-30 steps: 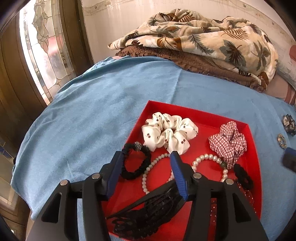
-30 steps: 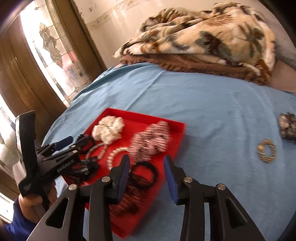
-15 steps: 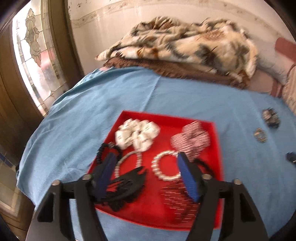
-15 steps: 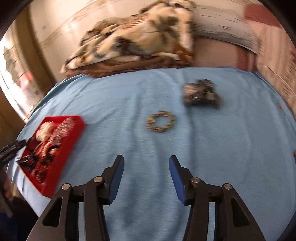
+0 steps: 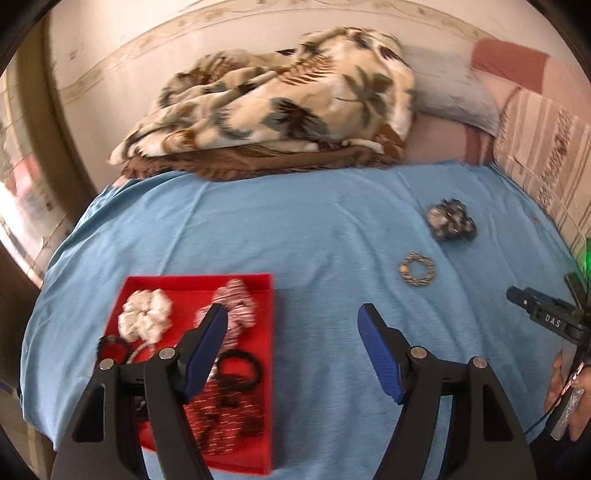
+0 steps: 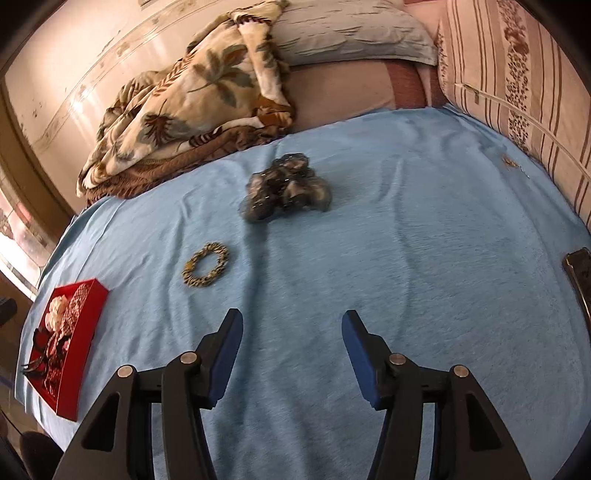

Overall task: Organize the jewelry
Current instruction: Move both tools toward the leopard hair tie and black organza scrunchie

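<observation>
A red tray (image 5: pixel 267 354) lies on the blue cloth at the lower left, holding a white scrunchie (image 5: pixel 146 319), a checked scrunchie (image 5: pixel 238 299), a black hair tie (image 5: pixel 240 367) and other pieces. A gold ring-shaped bracelet (image 5: pixel 416 268) and a dark grey scrunchie (image 5: pixel 450 219) lie on the cloth to the right. My left gripper (image 5: pixel 291 317) is open and empty, just right of the tray. My right gripper (image 6: pixel 291 319) is open and empty above bare cloth, with the bracelet (image 6: pixel 205 269) ahead left, the dark scrunchie (image 6: pixel 286 188) beyond and the tray (image 6: pixel 86 332) far left.
A folded palm-print blanket (image 5: pixel 273 99) and a pillow (image 6: pixel 351 33) lie at the back of the bed. A striped cushion (image 6: pixel 517 74) stands along the right side. A dark phone (image 6: pixel 580 269) lies at the right edge. A window is at the left.
Both grippers have swung right, away from the tray. The left one, which was over the tray, has opened wider. The black hair claw now lies in the tray.
</observation>
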Demonstrator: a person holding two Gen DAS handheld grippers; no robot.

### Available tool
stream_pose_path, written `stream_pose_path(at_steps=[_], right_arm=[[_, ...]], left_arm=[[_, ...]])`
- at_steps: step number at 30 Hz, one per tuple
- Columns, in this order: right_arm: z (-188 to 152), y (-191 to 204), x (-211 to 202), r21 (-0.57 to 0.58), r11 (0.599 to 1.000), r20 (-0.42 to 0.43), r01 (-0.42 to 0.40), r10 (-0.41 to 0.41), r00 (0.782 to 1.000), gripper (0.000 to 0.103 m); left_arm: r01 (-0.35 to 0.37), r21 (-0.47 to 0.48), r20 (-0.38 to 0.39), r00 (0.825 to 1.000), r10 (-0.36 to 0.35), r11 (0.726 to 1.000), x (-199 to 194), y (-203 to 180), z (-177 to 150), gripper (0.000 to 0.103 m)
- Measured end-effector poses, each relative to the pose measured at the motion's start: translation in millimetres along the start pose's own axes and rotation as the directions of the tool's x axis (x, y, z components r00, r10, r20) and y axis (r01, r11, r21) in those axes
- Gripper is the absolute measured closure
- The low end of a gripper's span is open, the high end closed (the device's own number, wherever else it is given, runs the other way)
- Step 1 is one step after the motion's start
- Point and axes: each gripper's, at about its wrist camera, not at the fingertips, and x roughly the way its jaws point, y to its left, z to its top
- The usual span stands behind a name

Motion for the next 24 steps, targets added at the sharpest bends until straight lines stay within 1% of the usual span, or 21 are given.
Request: stream_pose_path(at_steps=[3, 5, 9, 14, 17, 22, 24], right_arm=[[3.7, -7.6, 3.0, 0.005, 1.0, 0.003, 0.001, -0.001, 1.0, 0.041], [6.6, -12.4, 4.6, 0.012, 1.0, 0.008, 0.002, -0.002, 1.0, 0.041], [17.1, -17.2, 7.6, 0.024, 1.0, 0.022, -0.003, 0.003, 1.0, 0.04], [36.3, -14.0, 11.2, 0.004, 1.0, 0.045, -0.012, 0.012, 0.999, 0.038], [49.8, -8.5, 15.2, -0.021, 1.0, 0.054, -0.014, 0.015, 0.998, 0.035], [69.8, -0.4, 25.6, -0.054, 0.998, 0.06, -0.023, 0.026, 0.998, 0.034], [82.6, 3.2, 33.2, -0.05, 0.998, 0.062, -0.038, 0.042, 0.997, 0.033]], left_arm=[[-0.023, 0.055, 0.014, 1.0, 0.022, 0.998, 6.4, -25.8, 0.2, 0.031], [-0.035, 0.098, 0.009, 0.999, 0.034, 0.995, 14.7, -43.3, -0.3, 0.031], [-0.023, 0.123, -0.019, 0.999, 0.026, 0.992, 28.1, -60.6, 0.2, 0.031], [-0.035, 0.117, -0.037, 0.999, 0.04, 0.992, 43.5, -70.6, 6.7, 0.031], [-0.041, 0.092, -0.043, 0.998, 0.045, 0.995, 54.5, -70.5, 12.1, 0.031], [-0.01, 0.044, -0.084, 0.996, 0.014, 0.999, 75.4, -68.7, 20.6, 0.031], [-0.004, 0.025, -0.087, 0.996, 0.007, 1.0, 86.4, -71.7, 25.6, 0.031]])
